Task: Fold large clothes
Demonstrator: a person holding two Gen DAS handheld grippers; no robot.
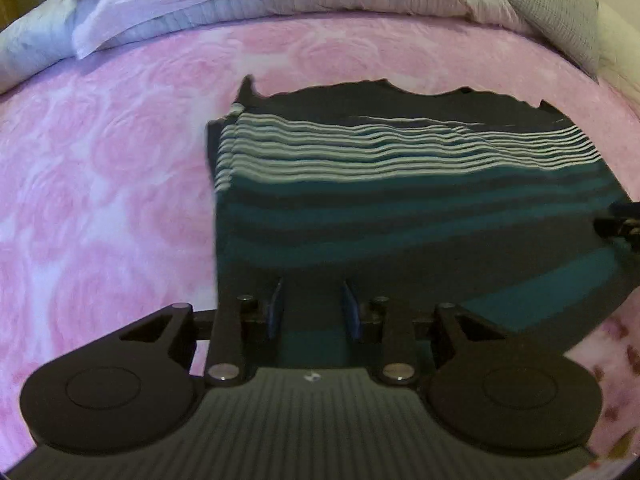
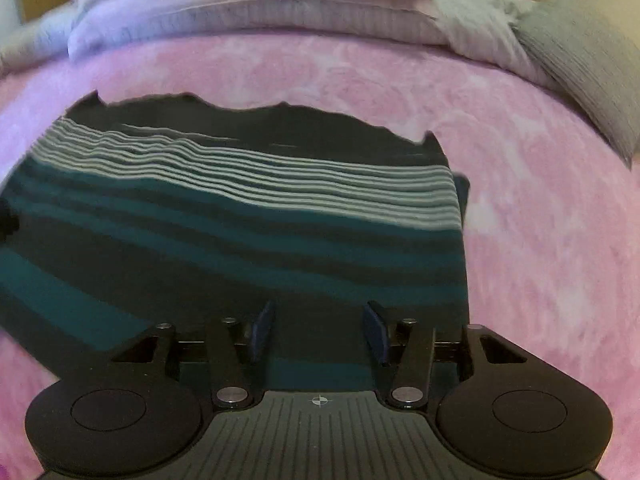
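A dark garment (image 1: 400, 216) with teal bands and thin white stripes lies folded flat on the pink bed cover; its far edge is ragged in outline. In the right wrist view the same garment (image 2: 240, 248) fills the left and middle. My left gripper (image 1: 312, 294) hovers over the garment's near left part, open, with its blue pads (image 1: 276, 304) apart and only cloth showing below. My right gripper (image 2: 320, 316) stands open over the near right part, close to the garment's right edge. A dark piece of the right gripper (image 1: 618, 226) shows at the left view's right edge.
The pink rose-patterned cover (image 1: 100, 180) spreads on all sides of the garment. Folded pale bedding (image 1: 260, 0) and a grey pillow (image 1: 552, 12) line the far side of the bed. A grey pillow (image 2: 580, 64) also sits at the far right.
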